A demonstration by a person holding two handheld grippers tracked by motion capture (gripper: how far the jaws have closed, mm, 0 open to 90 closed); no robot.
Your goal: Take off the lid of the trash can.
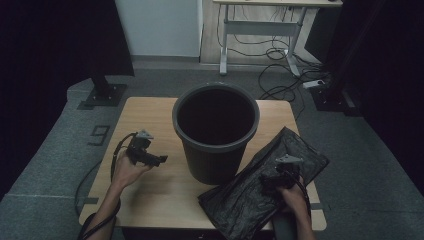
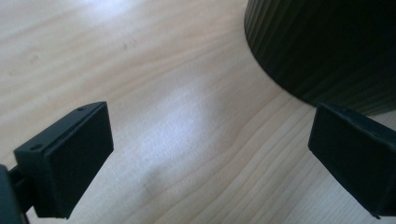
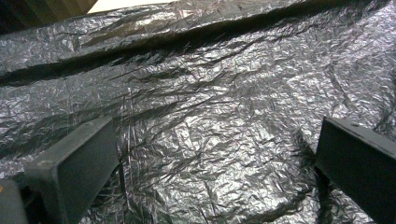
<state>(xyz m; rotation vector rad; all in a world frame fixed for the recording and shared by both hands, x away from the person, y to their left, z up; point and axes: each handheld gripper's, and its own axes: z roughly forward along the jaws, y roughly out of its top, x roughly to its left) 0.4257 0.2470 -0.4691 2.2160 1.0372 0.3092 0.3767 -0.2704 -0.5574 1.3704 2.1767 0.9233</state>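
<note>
My right gripper (image 3: 215, 154) wide open over black bin bag (image 1: 250, 192); left gripper (image 2: 210, 154) open, empty, nr bin (image 1: 216, 145).

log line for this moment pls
left gripper: open, over wooden table, beside dark round plastic bin | right gripper: open, above crinkled black plastic bag

A lab recording bay; behind the wooden table (image 1: 150, 200) stand black curtains, a height-adjustable desk (image 1: 260, 25) (cables (image 1: 280, 75) trailing beneath); grey carpet.
</note>
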